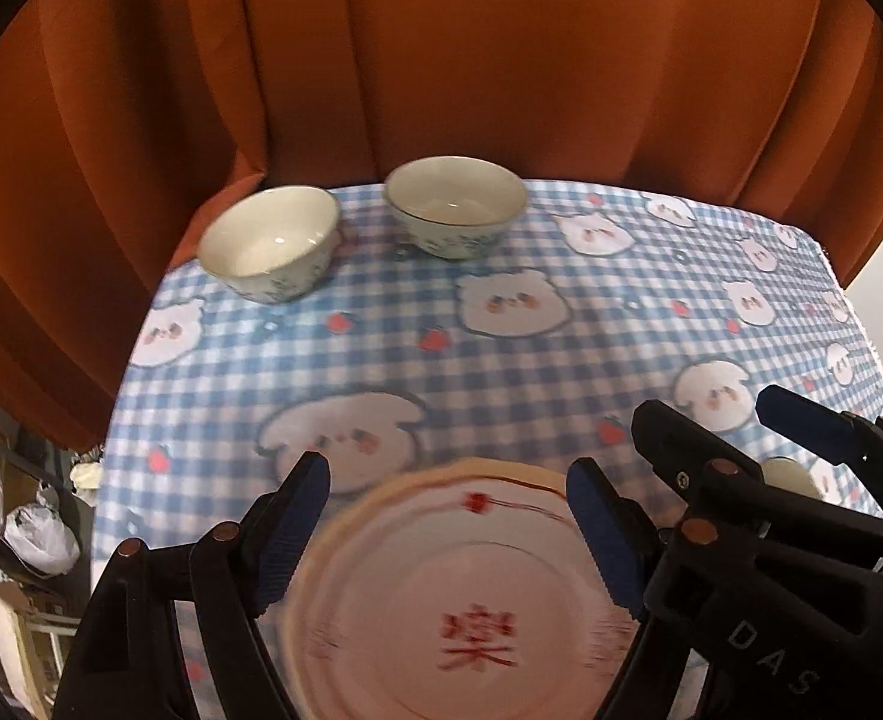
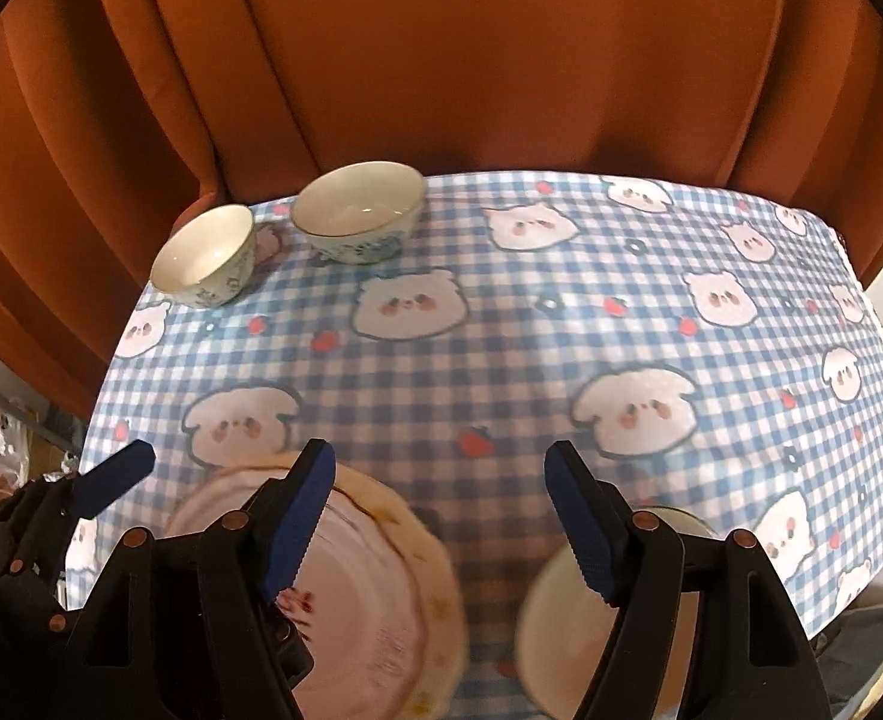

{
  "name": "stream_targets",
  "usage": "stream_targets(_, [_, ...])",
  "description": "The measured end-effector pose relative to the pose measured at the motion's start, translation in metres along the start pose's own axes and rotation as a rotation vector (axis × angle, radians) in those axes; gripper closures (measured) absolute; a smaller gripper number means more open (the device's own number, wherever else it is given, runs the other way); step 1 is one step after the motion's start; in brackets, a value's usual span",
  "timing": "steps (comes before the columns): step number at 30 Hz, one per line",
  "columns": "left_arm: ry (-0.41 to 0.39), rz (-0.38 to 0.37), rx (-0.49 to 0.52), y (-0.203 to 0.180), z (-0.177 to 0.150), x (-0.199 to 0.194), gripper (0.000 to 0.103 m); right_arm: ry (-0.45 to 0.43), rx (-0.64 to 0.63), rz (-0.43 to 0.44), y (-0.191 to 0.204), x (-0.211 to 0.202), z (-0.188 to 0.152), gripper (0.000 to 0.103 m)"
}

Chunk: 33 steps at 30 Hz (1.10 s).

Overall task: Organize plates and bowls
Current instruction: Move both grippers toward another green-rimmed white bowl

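A pink plate with red characters (image 1: 459,606) lies at the near edge of the table, resting on a larger cream plate (image 2: 435,600); it also shows in the right wrist view (image 2: 357,612). My left gripper (image 1: 447,516) is open and hovers above the plate. My right gripper (image 2: 438,504) is open, to the right of the plates; it shows in the left wrist view (image 1: 705,420). A cream dish (image 2: 555,630) lies under its right finger. Two white floral bowls (image 1: 267,243) (image 1: 456,204) stand upright at the far left.
The table wears a blue checked cloth with white animal faces (image 1: 501,348). An orange curtain (image 1: 441,60) hangs behind the far edge. Clutter and bags (image 1: 39,534) lie on the floor left of the table.
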<state>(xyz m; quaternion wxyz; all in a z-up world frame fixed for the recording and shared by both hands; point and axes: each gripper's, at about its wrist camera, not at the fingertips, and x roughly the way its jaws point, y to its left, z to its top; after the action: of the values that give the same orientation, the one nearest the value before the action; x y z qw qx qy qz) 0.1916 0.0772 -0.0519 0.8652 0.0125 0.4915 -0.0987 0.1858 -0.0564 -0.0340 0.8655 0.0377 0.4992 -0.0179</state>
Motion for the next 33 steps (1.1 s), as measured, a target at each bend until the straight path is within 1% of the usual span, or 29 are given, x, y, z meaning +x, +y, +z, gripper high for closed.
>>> stream_targets(3, [0.004, 0.0, 0.013, 0.023, 0.008, 0.006, 0.02, 0.004, 0.016, -0.001, 0.02, 0.008, 0.008, 0.027])
stream_targets(7, [-0.005, 0.013, 0.021, 0.049, 0.018, 0.012, 0.02, -0.006, 0.005, -0.028, 0.046, 0.018, 0.018, 0.021])
stream_targets(12, [-0.016, 0.041, 0.027, 0.074, 0.033, 0.017, 0.018, -0.027, -0.012, -0.008, 0.077, 0.029, 0.036, 0.021])
stream_targets(13, [-0.019, 0.036, 0.032, 0.078, 0.036, 0.018, 0.017, -0.029, -0.013, -0.003, 0.081, 0.031, 0.039, 0.021])
stream_targets(15, [-0.03, 0.008, 0.033, 0.087, 0.042, 0.021, 0.017, -0.038, -0.019, 0.022, 0.091, 0.036, 0.047, 0.021])
stream_targets(17, [-0.032, -0.038, 0.02, 0.097, 0.049, 0.025, 0.016, -0.048, -0.029, 0.03, 0.1, 0.04, 0.053, 0.015])
stream_targets(18, [-0.032, -0.046, 0.012, 0.1, 0.052, 0.027, 0.016, -0.053, -0.04, 0.03, 0.105, 0.042, 0.058, 0.007])
stream_targets(19, [-0.034, -0.042, 0.003, 0.105, 0.056, 0.029, 0.017, -0.051, -0.049, 0.034, 0.111, 0.046, 0.063, 0.002])
stream_targets(21, [-0.035, -0.013, 0.003, 0.111, 0.064, 0.035, 0.017, -0.043, -0.048, 0.043, 0.119, 0.052, 0.07, 0.002])
stream_targets(24, [-0.042, -0.016, -0.016, 0.124, 0.076, 0.045, 0.019, -0.046, -0.039, 0.024, 0.13, 0.063, 0.082, 0.002])
stream_targets(29, [-0.05, -0.007, -0.036, 0.142, 0.096, 0.064, 0.022, -0.051, -0.033, 0.039, 0.144, 0.082, 0.103, 0.002])
stream_targets(32, [-0.051, 0.006, -0.031, 0.148, 0.106, 0.075, 0.022, -0.055, -0.026, 0.012, 0.152, 0.095, 0.116, 0.002])
stream_targets(33, [-0.053, 0.015, -0.029, 0.151, 0.11, 0.079, 0.023, -0.06, -0.019, 0.003, 0.153, 0.098, 0.119, 0.005])
